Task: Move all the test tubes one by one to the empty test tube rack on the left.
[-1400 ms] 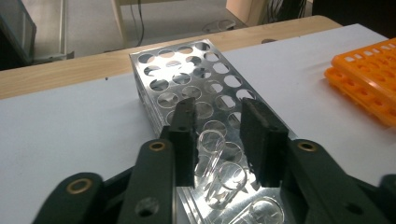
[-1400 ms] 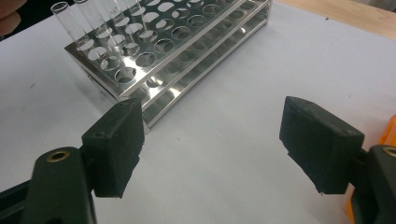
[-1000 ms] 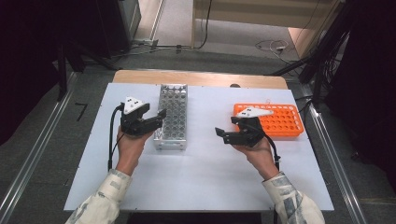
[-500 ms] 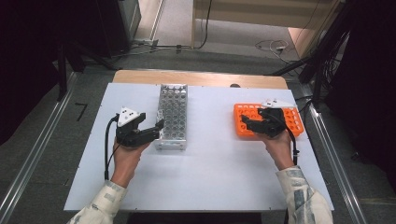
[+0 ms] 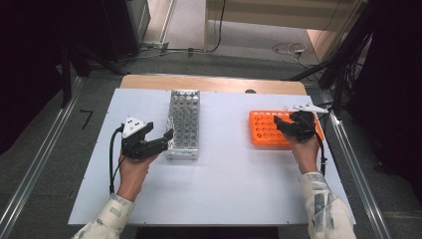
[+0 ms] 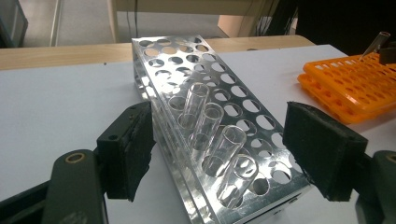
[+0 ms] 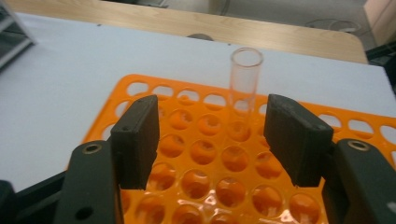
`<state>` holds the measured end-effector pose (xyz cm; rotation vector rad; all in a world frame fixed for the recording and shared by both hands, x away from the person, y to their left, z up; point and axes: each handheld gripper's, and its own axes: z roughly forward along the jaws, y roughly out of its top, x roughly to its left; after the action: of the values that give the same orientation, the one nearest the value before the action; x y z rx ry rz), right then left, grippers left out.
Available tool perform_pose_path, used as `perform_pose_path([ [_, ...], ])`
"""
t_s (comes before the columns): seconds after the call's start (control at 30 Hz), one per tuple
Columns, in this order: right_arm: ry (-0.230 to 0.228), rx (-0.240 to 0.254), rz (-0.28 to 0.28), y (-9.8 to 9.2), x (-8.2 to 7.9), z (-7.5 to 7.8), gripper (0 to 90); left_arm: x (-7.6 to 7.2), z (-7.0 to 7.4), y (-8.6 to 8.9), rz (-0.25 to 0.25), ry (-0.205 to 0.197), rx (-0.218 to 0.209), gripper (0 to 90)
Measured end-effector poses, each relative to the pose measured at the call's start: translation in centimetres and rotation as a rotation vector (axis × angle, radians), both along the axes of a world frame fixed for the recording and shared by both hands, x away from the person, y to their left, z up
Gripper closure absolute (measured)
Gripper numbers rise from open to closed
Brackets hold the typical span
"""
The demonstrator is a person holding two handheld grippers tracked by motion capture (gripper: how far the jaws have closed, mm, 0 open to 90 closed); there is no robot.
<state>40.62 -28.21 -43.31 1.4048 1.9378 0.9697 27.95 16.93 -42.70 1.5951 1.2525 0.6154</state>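
A clear glass tube (image 7: 245,88), round-mouthed and thin-walled, stood upright in a hole of the glossy orange plastic rack (image 5: 262,130). Over that rack hovered the right gripper (image 7: 212,140); its jaws had just been closing, yet stood apart, the tube just beyond the matte black pads and untouched. Well left of the orange rack, the left gripper (image 6: 229,151) spread wide around the near end of a shiny perforated metal rack (image 6: 224,121) bearing four glass tubes (image 6: 212,140).
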Motion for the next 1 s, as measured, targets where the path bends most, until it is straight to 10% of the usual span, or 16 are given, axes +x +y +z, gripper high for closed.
perform_pose_path([
  [1.0, 0.021, -0.067, -0.063, 0.1, 3.4, -2.1, 72.7, 0.1, -0.2, -0.1, -0.009, 0.017, 0.005, 24.8],
])
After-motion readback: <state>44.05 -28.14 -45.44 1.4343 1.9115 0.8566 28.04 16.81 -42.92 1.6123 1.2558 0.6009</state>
